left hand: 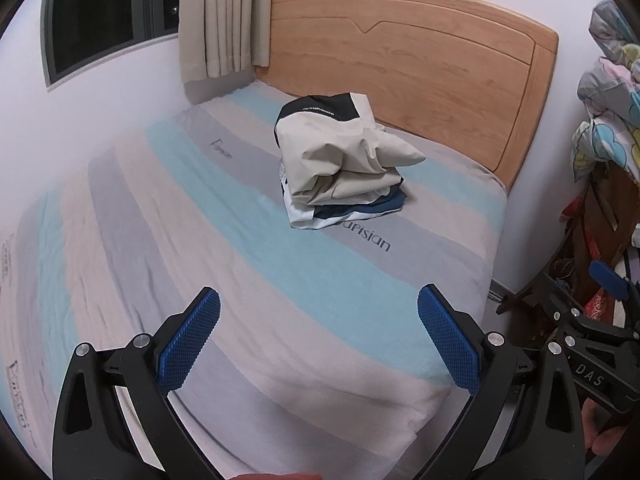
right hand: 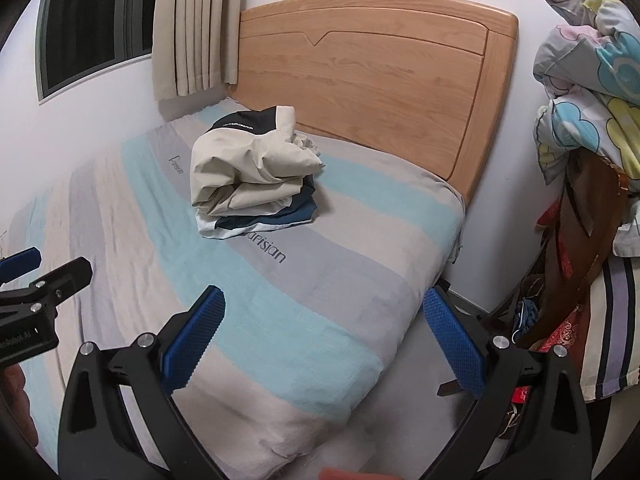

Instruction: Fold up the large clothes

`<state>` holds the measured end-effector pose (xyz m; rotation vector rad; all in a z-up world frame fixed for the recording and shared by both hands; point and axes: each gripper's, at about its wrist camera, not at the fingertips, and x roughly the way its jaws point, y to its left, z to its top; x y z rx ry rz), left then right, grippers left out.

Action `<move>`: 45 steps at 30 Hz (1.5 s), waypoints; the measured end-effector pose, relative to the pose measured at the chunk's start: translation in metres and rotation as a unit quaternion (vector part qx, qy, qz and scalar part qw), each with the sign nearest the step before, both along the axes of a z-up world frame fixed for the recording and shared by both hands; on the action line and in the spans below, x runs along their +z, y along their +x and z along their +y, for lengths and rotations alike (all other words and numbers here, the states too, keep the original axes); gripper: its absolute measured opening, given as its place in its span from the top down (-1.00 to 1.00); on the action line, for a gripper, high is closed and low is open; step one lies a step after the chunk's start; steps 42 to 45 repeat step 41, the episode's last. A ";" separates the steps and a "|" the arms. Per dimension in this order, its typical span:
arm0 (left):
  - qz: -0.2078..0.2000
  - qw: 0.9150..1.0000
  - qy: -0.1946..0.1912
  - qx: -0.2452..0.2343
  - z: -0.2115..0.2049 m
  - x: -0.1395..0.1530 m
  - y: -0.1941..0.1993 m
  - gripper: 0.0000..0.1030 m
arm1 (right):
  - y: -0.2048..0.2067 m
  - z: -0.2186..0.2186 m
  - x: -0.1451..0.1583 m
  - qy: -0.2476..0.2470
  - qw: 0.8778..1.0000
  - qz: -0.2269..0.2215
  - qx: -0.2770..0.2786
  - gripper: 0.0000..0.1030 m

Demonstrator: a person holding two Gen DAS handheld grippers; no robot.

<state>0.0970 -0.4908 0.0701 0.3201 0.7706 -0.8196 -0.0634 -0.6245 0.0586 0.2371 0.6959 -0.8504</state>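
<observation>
A folded beige jacket with a black collar panel [left hand: 344, 160] [right hand: 248, 172] lies on top of a folded dark blue and white garment [left hand: 360, 210] [right hand: 272, 220], stacked near the head of the striped bed [left hand: 240, 240] [right hand: 320, 280]. My left gripper [left hand: 318, 304] hovers open over the near part of the bed, well short of the stack, with nothing between its blue pads. My right gripper [right hand: 324, 304] is also open and empty, above the bed's right edge. Each gripper shows at the side of the other's view: the right gripper [left hand: 600, 292], the left gripper [right hand: 40, 276].
A wooden headboard [left hand: 420, 68] [right hand: 360, 72] stands behind the stack. White wall, a dark window [left hand: 100, 12] and beige curtain [left hand: 224, 16] are on the left. To the right of the bed, a chair piled with patterned bedding [right hand: 588, 80] and clothes crowds the narrow gap.
</observation>
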 end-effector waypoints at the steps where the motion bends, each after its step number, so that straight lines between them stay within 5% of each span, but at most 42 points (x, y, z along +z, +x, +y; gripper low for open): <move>1: 0.000 1.000 0.001 0.000 0.000 0.000 0.000 -0.89 | 0.000 0.001 0.000 -0.004 1.000 0.001 0.000 -0.86; 45: -0.001 1.000 0.001 -0.005 -0.005 0.001 0.007 -0.89 | 0.011 -0.005 0.001 -0.011 1.000 0.016 0.001 -0.86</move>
